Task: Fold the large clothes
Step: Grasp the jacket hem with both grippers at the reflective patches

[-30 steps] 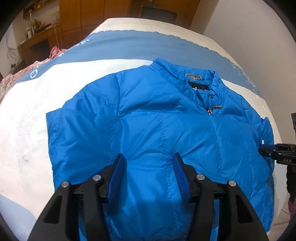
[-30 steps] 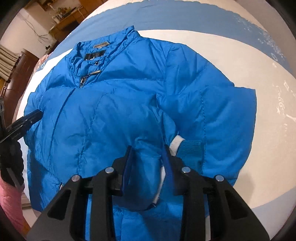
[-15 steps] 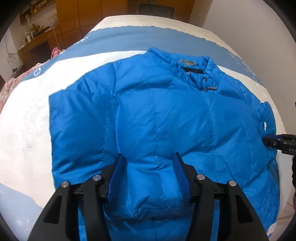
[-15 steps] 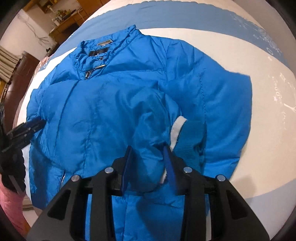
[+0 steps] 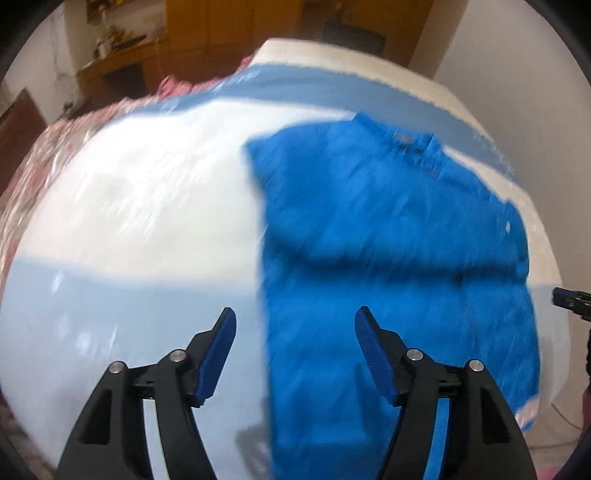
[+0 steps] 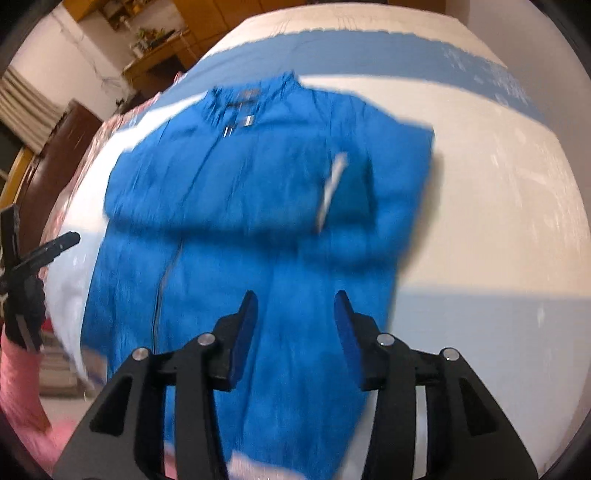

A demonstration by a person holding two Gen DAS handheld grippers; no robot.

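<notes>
A bright blue puffer jacket point(image 5: 391, 236) lies front up on the bed, collar far, both sleeves folded across the chest; it also shows in the right wrist view point(image 6: 258, 206), where a white cuff lining point(image 6: 332, 184) shows. My left gripper point(image 5: 295, 332) is open and empty, above the jacket's left edge near the hem. My right gripper point(image 6: 295, 317) is open and empty, above the jacket's lower part. Both views are motion-blurred. The right gripper's tip shows at the left view's right edge point(image 5: 570, 297); the left gripper shows at the right view's left edge point(image 6: 44, 253).
The bed point(image 5: 129, 221) has a white and pale blue cover. A pink patterned cloth point(image 5: 44, 147) lies along its far left side. Wooden cabinets point(image 5: 207, 33) and a desk stand behind the bed. A white wall is on the right.
Both grippers have pulled back toward the jacket's hem and risen. The right gripper has let go of the sleeve and opened. The left gripper has swung left, off the jacket's edge.
</notes>
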